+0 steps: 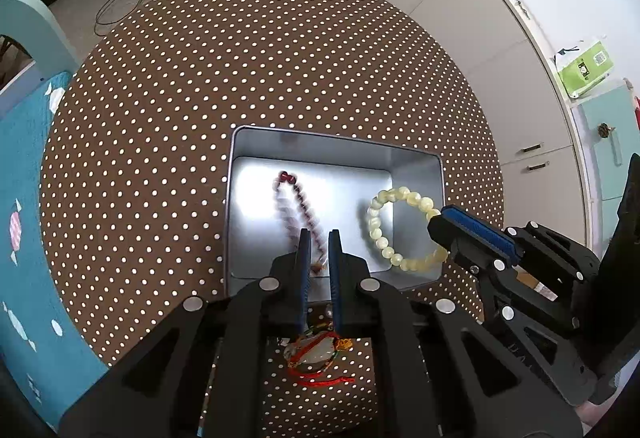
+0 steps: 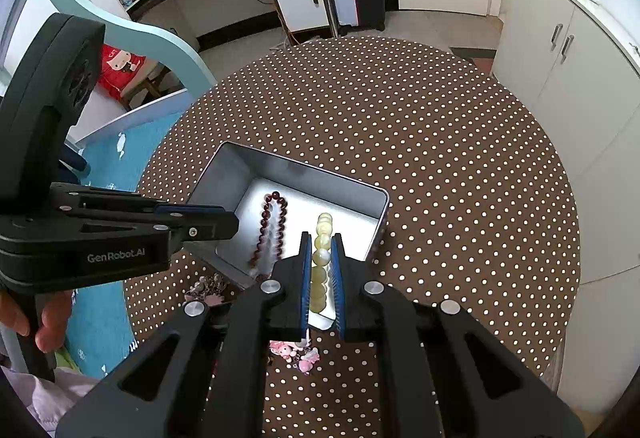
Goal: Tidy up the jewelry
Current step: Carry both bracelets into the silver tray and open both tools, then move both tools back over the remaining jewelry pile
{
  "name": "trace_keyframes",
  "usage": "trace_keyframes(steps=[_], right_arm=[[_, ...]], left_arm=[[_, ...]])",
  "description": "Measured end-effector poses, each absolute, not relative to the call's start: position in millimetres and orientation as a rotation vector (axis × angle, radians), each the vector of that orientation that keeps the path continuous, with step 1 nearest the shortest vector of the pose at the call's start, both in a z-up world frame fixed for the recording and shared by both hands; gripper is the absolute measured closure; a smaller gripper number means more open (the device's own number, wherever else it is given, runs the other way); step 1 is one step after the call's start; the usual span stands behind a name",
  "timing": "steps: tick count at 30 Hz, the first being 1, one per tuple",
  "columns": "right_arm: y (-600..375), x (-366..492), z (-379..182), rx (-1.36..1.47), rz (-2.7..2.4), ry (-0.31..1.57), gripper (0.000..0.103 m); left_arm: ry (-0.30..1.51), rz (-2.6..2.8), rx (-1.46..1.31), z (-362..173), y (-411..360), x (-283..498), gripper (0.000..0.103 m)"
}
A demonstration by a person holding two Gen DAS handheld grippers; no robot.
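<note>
Tin [image 1: 416, 153] on the dotted table [image 1: 240, 57] is the landmark: over its left part the left gripper [image 1: 320, 238] pinches a dark red bead string [image 1: 298, 203]; over its right, the right gripper [image 2: 321, 242] clamps a pale yellow bracelet [image 2: 321, 258].
</note>
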State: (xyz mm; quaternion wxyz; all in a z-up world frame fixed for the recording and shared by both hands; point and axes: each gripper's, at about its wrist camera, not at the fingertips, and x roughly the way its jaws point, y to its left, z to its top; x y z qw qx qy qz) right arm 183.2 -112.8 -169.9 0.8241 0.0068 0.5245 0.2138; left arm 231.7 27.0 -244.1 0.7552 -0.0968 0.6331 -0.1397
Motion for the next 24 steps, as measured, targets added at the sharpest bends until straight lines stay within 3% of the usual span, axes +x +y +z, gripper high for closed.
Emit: trace_keyframes(steps=[9,12,14,15,24], right_arm=[[-105.3,191.2,-174.6,0.037,0.496,1.141,0.094],[-104.8,193.9,-178.5,0.03,0.465,1.164,0.087],[-105.4,193.5,-178.1,0.03,0.451,1.163,0.063],[-106.4,192.8,-176.7,0.028,0.443,1.156,0.059],[-112.8,183.8,-168.2,0.028,0.43,1.128,0.057]], left_arm=[[1.373,-0.285,-0.197,-241.1,44.3,216.8,0.095],[1.367,-0.27,-0.197,-239.5,51.3,210.3,0.091],[1.364,-0.266,-0.198,-237.9,55.0,206.2,0.091],[1.362,-0.264,-0.198,-237.0,56.1,204.7,0.091],[1.339,-0.263,-0.18,-224.0,47.5,194.8,0.085]])
